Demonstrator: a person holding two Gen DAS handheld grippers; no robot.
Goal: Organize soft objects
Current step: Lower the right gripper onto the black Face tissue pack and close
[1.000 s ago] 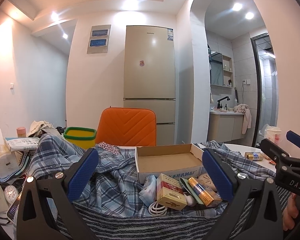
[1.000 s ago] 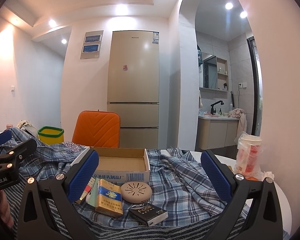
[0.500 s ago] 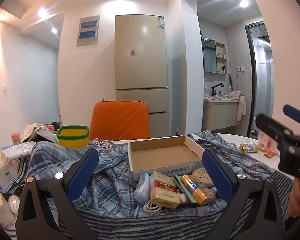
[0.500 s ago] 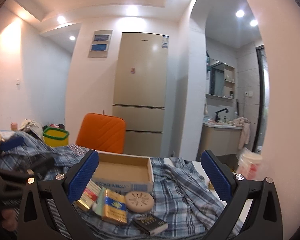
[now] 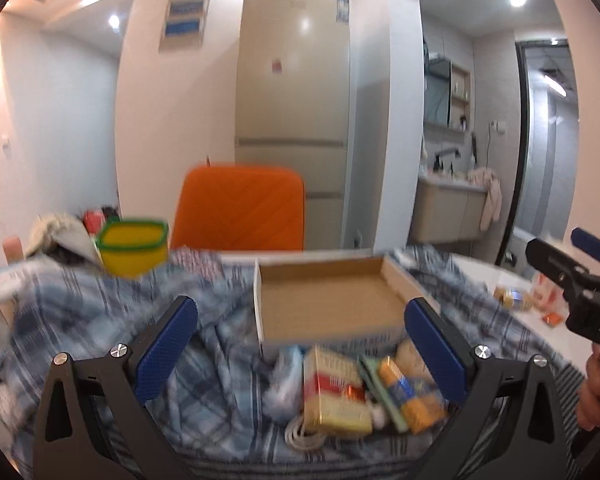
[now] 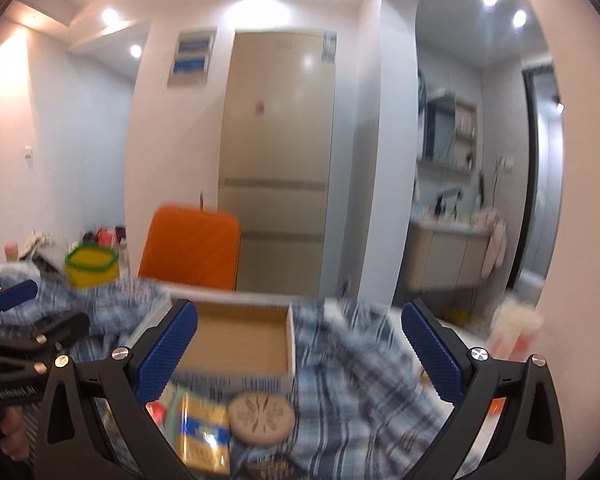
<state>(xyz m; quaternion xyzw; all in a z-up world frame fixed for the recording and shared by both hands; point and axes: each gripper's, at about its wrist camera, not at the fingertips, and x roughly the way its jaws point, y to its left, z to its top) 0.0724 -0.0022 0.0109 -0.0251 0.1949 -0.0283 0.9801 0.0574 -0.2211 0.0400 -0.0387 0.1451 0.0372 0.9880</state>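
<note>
1. Plaid cloth point(image 5: 220, 344), blue and white, lies rumpled across the table top, reaching from the left side round behind and to the right of the cardboard box; both views are motion-blurred.
2. Cardboard box point(image 5: 328, 308), shallow and open, sits on the cloth with nothing visible inside.
3. Small packets point(image 5: 336, 392) lie in a cluster on the cloth just in front of the box; a round tan disc point(image 6: 261, 418) rests beside a yellow-and-blue pack point(image 6: 202, 434).
4. Left gripper point(image 5: 300, 356): jaws spread wide, holding nothing, above the cloth and packets.
5. Right gripper point(image 6: 298, 354): jaws spread wide, holding nothing, above the box and cloth.
6. Beyond the table: an orange chair point(image 5: 240, 212), a yellow tub point(image 5: 134, 248) with a green rim, and a beige fridge point(image 5: 294, 100).
</note>
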